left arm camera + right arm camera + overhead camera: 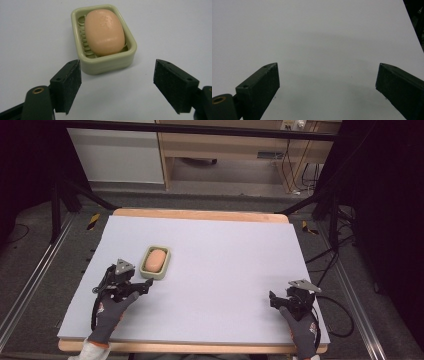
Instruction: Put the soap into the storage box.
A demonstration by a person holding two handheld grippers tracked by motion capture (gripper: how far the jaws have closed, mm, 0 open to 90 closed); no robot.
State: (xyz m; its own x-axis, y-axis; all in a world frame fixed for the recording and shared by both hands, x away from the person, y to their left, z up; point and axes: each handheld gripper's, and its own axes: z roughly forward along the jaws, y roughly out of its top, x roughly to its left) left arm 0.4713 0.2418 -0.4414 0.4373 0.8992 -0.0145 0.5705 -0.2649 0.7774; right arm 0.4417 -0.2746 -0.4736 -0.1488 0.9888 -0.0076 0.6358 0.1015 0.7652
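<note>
Bench (225, 270): pale grey sheet on a wooden top.
Dish (156, 263): pale green, on the bench's left half; close up at (107, 62).
Soap (155, 259): peach oval lying in the dish, also (104, 32).
Left tool (142, 287): jaws wide apart, just short of the dish, touching nothing.
Right tool (277, 301): jaws wide apart over bare bench, near the right edge, well apart from the dish.

Soap (104, 32): smooth, waxy sheen. Dish (110, 62): glossy plastic, ribbed inside. Jaw pads (72, 85): rough matt blk. Table cover (225, 265): matt, smooth; wood edge.
</note>
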